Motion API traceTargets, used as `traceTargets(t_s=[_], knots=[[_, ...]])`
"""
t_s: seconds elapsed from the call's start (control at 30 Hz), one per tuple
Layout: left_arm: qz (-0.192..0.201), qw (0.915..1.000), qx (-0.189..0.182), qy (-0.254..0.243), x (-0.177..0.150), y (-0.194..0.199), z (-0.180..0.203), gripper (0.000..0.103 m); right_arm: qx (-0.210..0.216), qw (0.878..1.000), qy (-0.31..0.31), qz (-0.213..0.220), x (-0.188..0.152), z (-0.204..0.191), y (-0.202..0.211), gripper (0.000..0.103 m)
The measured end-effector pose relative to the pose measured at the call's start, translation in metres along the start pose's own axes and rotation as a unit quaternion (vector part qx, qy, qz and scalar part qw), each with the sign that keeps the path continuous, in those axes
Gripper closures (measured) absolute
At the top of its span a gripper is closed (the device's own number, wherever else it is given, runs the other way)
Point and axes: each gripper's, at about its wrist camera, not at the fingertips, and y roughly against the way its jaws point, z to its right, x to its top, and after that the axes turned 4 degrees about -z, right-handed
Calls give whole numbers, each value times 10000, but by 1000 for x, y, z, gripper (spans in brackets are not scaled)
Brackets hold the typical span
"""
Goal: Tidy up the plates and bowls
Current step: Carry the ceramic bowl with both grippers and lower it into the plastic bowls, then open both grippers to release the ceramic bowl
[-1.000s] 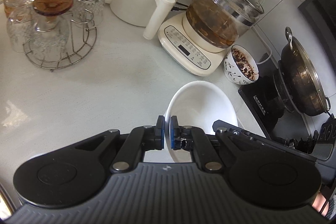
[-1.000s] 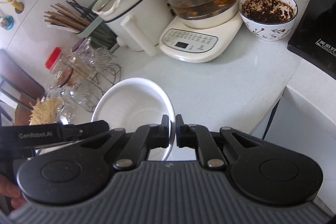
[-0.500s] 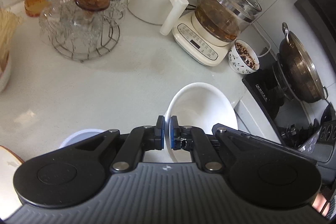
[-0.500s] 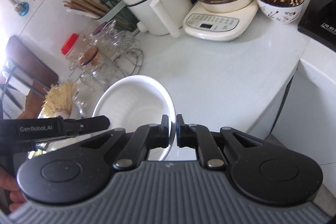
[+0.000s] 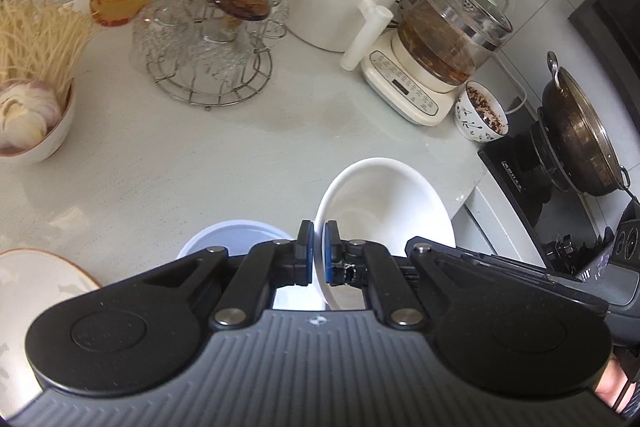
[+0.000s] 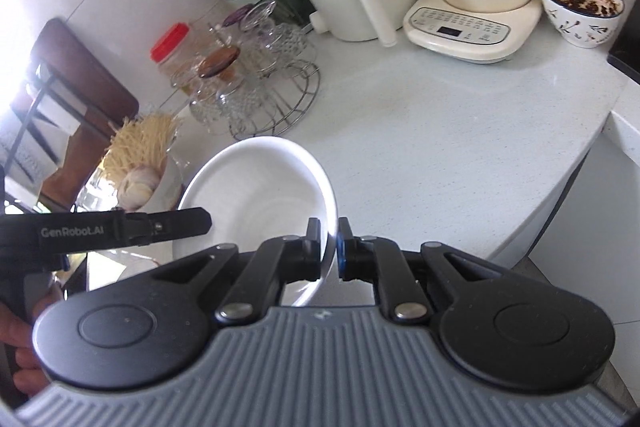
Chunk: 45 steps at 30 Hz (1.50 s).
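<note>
White bowl (image 5: 384,203), carried above the countertop (image 5: 168,163); left gripper (image 5: 316,253) and right gripper (image 6: 329,247) each clamped on opposite rims; keep level, lower evenly toward the blue-rimmed dish (image 5: 224,235).

Kettle (image 5: 448,39), glass rack (image 5: 208,67), wok (image 5: 580,139).

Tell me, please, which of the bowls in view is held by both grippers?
The plain white bowl: the left gripper and right gripper pinch opposite sides of its rim. The patterned bowl and the garlic bowl sit untouched on the counter.
</note>
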Motion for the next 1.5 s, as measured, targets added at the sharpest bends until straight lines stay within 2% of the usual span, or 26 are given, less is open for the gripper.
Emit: traceTargets(t_s=[0.3, 0.53, 0.67, 1.0, 1.07, 1.1, 1.13, 1.17, 1.23, 1.33, 1.5], knots=[[83, 9991, 127, 384, -13, 14, -33, 97, 122, 9989, 381, -261, -4, -28, -20, 92], [-62, 9976, 137, 680, -29, 17, -57, 97, 164, 9964, 633, -535, -9, -43, -36, 91], [-83, 9974, 230, 683, -33, 15, -60, 97, 78, 9949, 879, -492, -11, -53, -37, 91], [-195, 9967, 339, 717, -36, 10, -63, 96, 85, 9937, 826, -746, -11, -53, -48, 90], [-226, 9967, 356, 694, -34, 9, -64, 95, 74, 9938, 866, -696, -10, -53, -48, 73], [-254, 9963, 412, 705, -33, 8, -66, 92, 78, 9943, 848, -648, -9, -53, -47, 49], [-275, 9959, 472, 728, -32, 7, -67, 83, 85, 9948, 823, -600, -9, -53, -46, 38], [-252, 9956, 482, 762, -31, 7, -69, 74, 93, 9952, 794, -557, -8, -52, -46, 39], [-191, 9955, 480, 799, -30, 7, -73, 63, 31, 9959, 719, -550, -7, -50, -46, 40], [-225, 9953, 566, 758, -28, 2, -77, 62, -40, 9972, 535, -530, -4, -42, -47, 40], [-280, 9966, 549, 545, -24, -10, -77, 62, 276, 9963, -134, -798, -2, -21, -58, 40]])
